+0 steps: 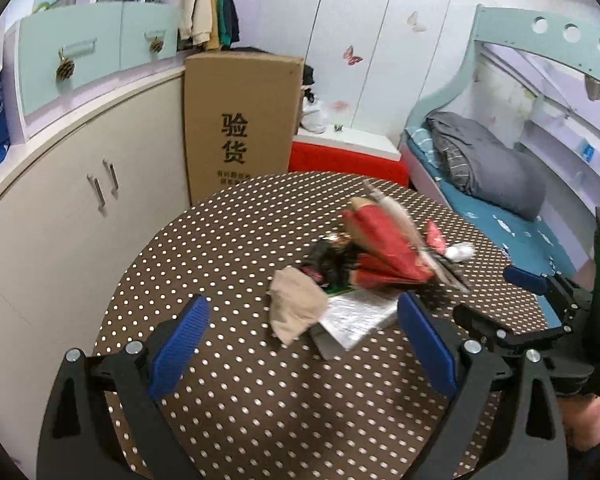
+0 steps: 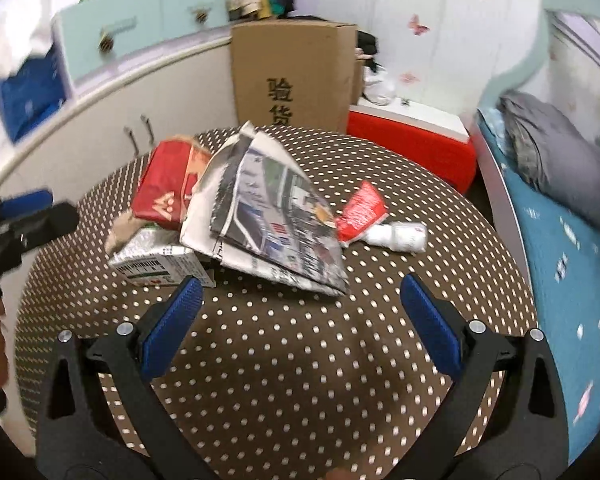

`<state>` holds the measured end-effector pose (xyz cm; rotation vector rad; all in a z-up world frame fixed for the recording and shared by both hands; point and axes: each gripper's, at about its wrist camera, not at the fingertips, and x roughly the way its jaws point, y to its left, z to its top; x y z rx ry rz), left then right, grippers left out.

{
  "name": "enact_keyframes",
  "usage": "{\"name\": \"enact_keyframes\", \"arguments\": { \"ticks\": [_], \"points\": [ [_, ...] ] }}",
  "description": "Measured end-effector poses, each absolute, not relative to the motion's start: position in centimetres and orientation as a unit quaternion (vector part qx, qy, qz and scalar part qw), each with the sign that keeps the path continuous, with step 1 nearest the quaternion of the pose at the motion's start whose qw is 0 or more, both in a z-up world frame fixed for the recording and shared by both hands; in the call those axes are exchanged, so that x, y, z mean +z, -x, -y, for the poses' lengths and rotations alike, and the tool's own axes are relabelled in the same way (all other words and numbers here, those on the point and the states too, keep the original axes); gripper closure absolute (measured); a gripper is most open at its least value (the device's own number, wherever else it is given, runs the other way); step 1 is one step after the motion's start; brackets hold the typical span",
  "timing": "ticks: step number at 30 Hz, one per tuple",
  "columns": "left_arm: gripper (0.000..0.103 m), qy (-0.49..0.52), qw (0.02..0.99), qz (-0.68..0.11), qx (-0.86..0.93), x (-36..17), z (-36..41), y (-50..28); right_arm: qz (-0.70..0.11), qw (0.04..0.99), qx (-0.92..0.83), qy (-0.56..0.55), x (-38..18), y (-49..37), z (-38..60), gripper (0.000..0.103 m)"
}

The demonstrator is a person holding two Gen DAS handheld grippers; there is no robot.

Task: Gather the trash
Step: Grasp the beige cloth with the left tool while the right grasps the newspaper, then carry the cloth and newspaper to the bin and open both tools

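Approach step, nothing collected yet; left gripper [image 1: 300, 344] and right gripper [image 2: 300, 320] both spread wide, empty, above the dotted table [image 2: 280, 360]; trash pile [image 2: 236, 216] lies mid-table, folded newspaper [image 2: 272, 216] uppermost; next likely: descend, straddle one piece, close.

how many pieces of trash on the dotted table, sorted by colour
Red: 2, a red paper bag and a small red wrapper
White or silver: 2, a white plastic bottle and a silver carton
Beige: 1, a crumpled beige paper
Printed: 1, a folded newspaper
Black: 1, a dark crumpled wrapper
Total: 7
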<state>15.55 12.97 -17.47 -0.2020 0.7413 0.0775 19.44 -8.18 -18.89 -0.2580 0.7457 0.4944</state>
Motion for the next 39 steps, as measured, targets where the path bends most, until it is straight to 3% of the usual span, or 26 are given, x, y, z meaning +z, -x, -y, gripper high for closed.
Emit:
{"name": "enact_keyframes", "arguments": {
  "ticks": [6, 8, 9, 11, 12, 15, 22, 39],
  "points": [
    [0.01, 0.093, 0.915, -0.391, 0.042, -20.3, -13.9, -19.0, -0.348, 0.887, 0.259, 0.158, -19.7, -21.5, 6.6, 0.006],
    [0.01, 0.096, 0.911, -0.4, 0.037, -21.1, -14.1, -20.0, -0.349, 0.883, 0.268, 0.166, -19.9, -22.1, 6.2, 0.015],
    [0.012, 0.097, 0.91, -0.402, 0.035, -21.3, -14.1, -20.3, -0.351, 0.881, 0.27, 0.167, -20.0, -22.4, 6.2, 0.029],
    [0.033, 0.102, 0.904, -0.414, 0.024, -22.0, -14.3, -21.0, -0.361, 0.873, 0.284, 0.163, -20.2, -22.8, 6.0, 0.052],
    [0.05, 0.109, 0.899, -0.423, 0.015, -22.4, -14.3, -21.4, -0.363, 0.872, 0.286, 0.163, -20.2, -22.8, 6.1, 0.061],
    [0.077, 0.119, 0.894, -0.432, 0.005, -22.8, -14.4, -21.4, -0.362, 0.873, 0.294, 0.139, -20.1, -22.1, 7.1, 0.075],
    [0.08, 0.12, 0.898, -0.423, 0.006, -22.5, -13.9, -19.2, -0.372, 0.877, 0.306, 0.011, -19.4, -20.0, 12.0, 0.091],
    [0.083, 0.122, 0.907, -0.402, 0.006, -21.1, -13.1, -14.2, -0.345, 0.885, 0.301, -0.088, -17.5, -16.4, 17.5, 0.094]
  ]
}}
